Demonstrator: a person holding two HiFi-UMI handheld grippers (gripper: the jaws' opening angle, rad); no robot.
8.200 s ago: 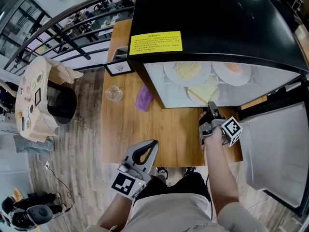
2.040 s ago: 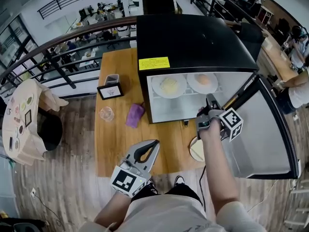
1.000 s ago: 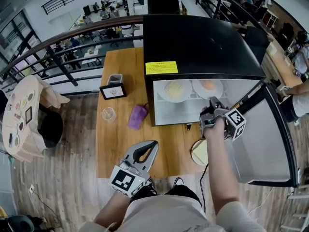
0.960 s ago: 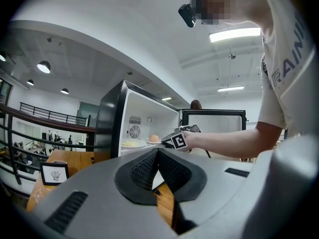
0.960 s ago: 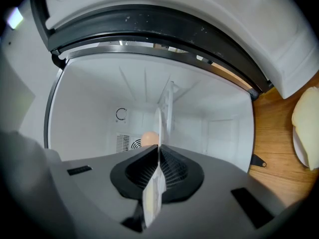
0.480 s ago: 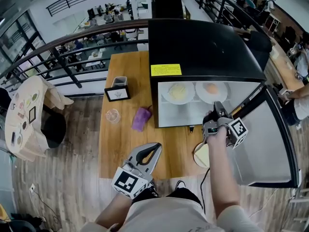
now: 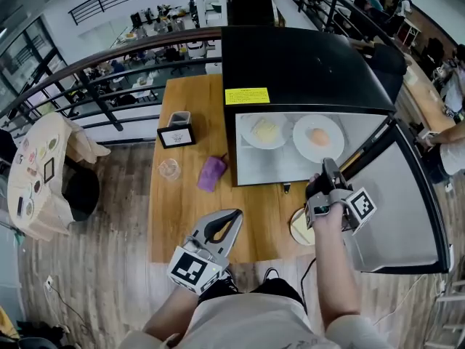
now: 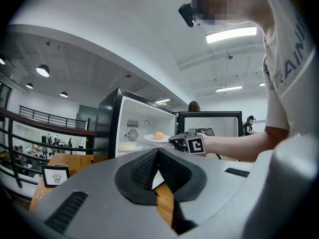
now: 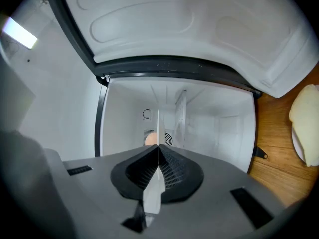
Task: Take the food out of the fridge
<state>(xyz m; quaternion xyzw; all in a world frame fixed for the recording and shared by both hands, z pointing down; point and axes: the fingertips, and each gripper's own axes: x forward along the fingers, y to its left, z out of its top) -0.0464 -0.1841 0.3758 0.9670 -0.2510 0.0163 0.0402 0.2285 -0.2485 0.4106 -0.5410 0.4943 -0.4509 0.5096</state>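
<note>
Our right gripper (image 7: 328, 167) pinches the second plate (image 7: 301, 148) in the fridge (image 7: 305, 64); first plate (image 7: 298, 227) lies at the desk's (image 7: 182, 209) front edge, third plate (image 7: 265, 142) waits, left gripper (image 7: 229, 217) closed, empty.

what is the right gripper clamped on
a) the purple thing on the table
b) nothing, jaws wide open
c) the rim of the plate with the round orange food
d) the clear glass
c: in the right gripper view the right gripper has its jaws pressed on the thin white rim of a plate, the one that carries the round orange food at the fridge opening.
</note>
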